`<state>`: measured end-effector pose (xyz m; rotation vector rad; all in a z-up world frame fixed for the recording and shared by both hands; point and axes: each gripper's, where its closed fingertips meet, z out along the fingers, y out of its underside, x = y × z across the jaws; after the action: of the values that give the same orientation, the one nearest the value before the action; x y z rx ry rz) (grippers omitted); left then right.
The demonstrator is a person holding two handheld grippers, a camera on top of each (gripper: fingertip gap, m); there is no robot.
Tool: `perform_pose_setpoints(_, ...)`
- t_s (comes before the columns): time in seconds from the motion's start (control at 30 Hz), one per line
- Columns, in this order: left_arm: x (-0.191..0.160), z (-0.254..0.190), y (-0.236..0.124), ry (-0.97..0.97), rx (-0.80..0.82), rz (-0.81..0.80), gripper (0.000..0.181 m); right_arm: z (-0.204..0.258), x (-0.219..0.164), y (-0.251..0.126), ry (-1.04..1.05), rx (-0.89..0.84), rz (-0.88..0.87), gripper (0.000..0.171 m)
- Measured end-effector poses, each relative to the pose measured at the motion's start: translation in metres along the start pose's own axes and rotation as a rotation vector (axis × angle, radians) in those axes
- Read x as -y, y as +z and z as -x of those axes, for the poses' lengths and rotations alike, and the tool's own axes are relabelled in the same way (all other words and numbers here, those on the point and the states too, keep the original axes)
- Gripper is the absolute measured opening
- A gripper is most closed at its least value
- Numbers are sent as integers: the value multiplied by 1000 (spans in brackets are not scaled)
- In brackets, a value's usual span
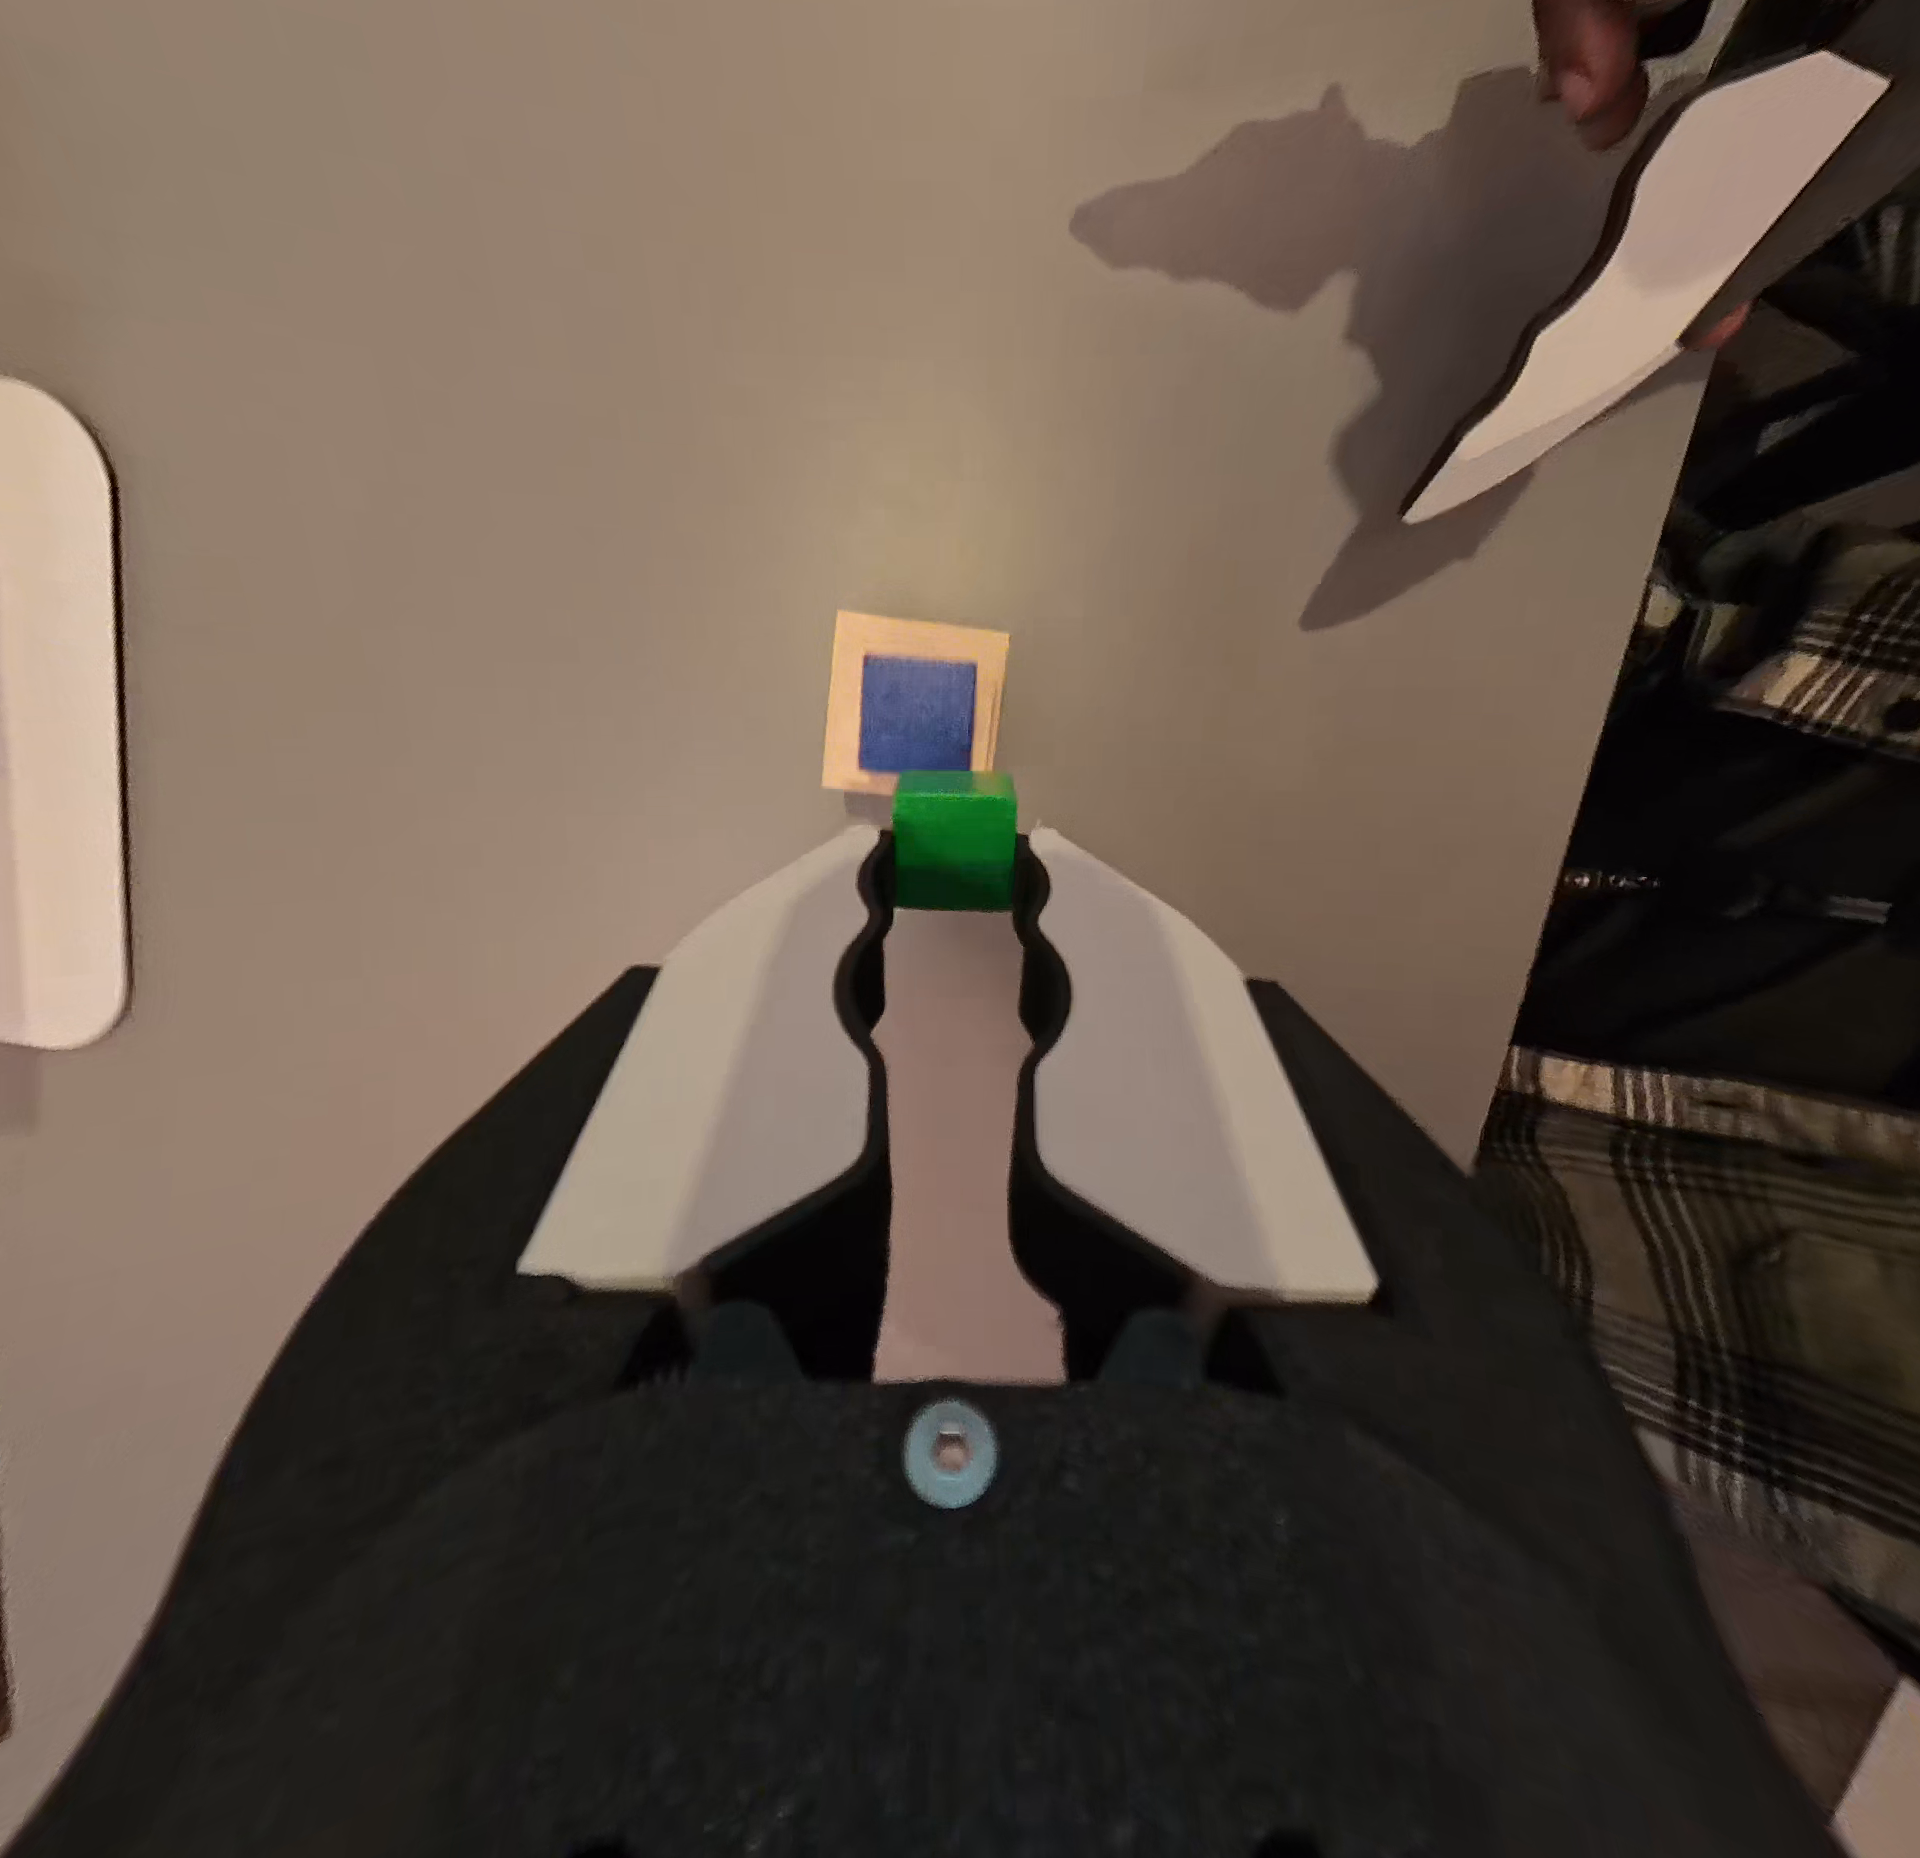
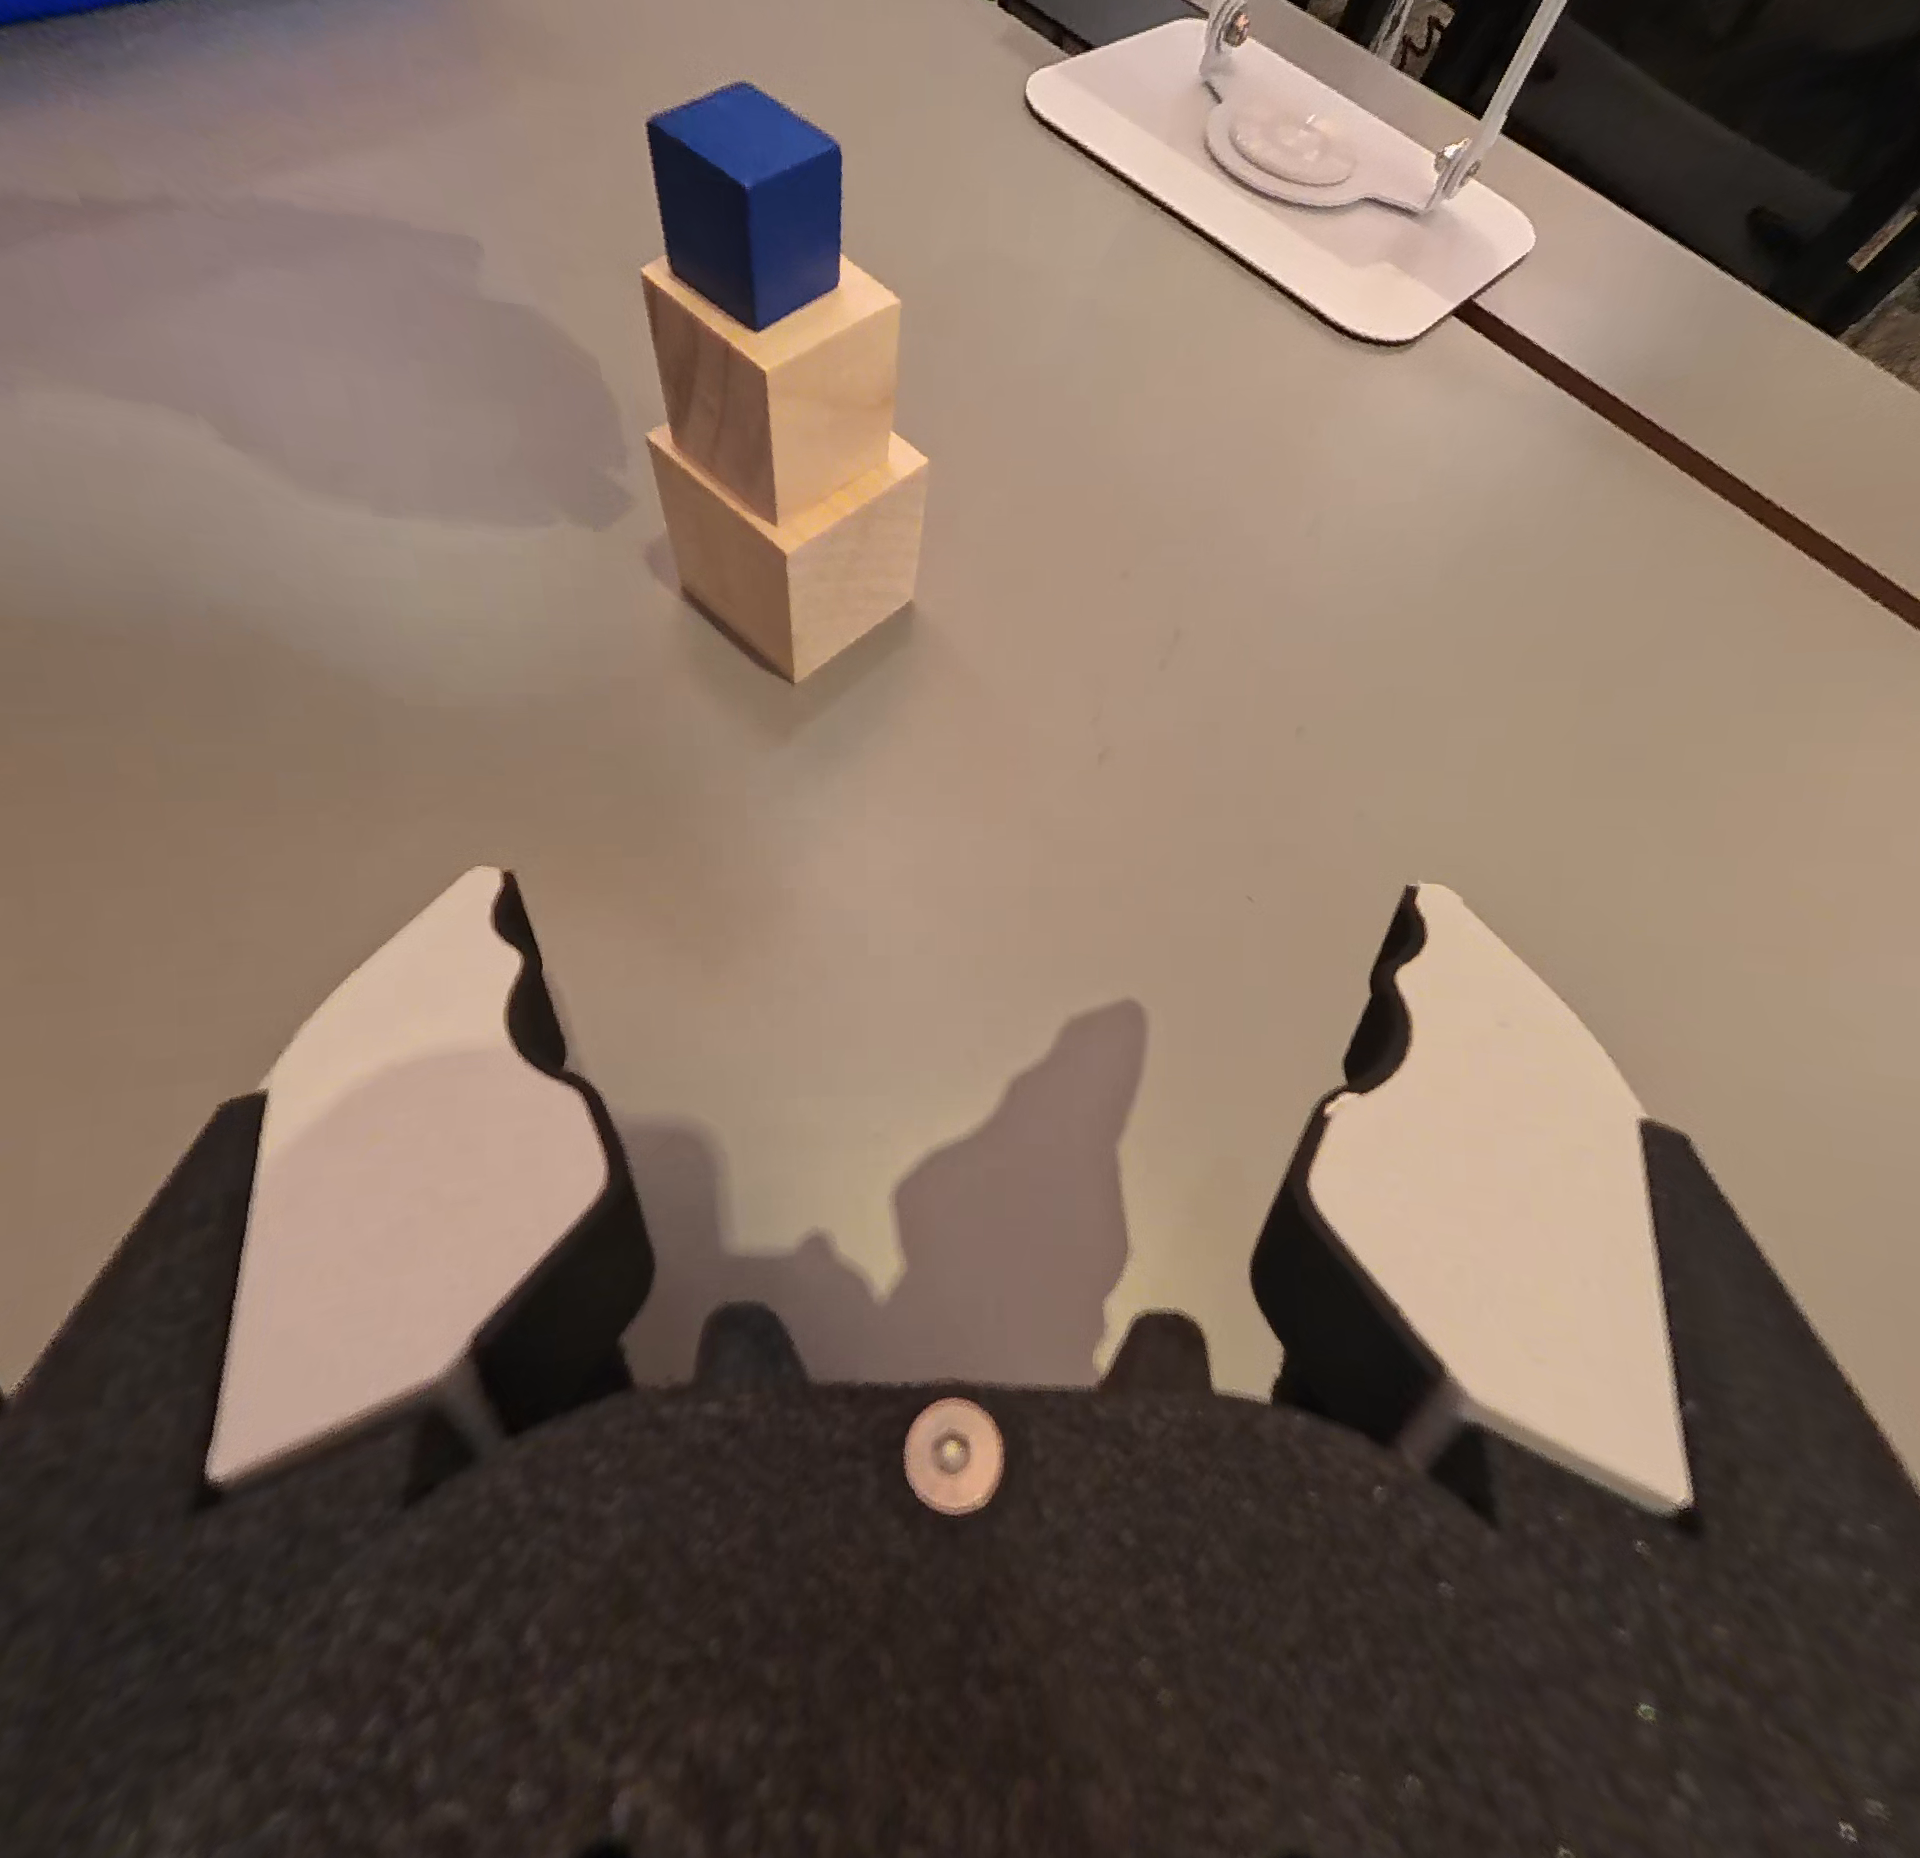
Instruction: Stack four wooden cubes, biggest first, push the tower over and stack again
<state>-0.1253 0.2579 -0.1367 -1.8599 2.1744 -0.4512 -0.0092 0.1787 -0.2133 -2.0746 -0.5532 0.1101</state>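
The left gripper (image 1: pixel 953 852) clamps a small green wooden cube (image 1: pixel 953 840) directly above a three-block tower topped by a blue wooden cube (image 2: pixel 746 203). The right gripper (image 2: pixel 961 899), spread wide and empty, hangs back from the tower on the grey surface (image 2: pixel 1247 613); a white stand base (image 2: pixel 1164 115) sits beyond, to its right.

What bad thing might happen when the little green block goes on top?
The green cube is held only at the tips of the left gripper, so it might slip. It sits off-centre from the blue cube, so it could land on an edge. A bump might topple the narrow tower.
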Motion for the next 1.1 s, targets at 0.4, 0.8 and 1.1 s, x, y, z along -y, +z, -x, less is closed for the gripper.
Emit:
perform_pose_setpoints(0.4, 11, 8, 27, 17, -37, 88, 21, -7, 0, -6, 16, -3, -16, 145)
perform_pose_setpoints(0.8, 9, 8, 33, 41, -40, 104, 21, -5, -2, -3, 12, 3, -5, 145)
perform_pose_setpoints(1.1, 11, 6, 36, 51, -46, 109, 21, -5, -3, -2, 15, 6, 1, 145)
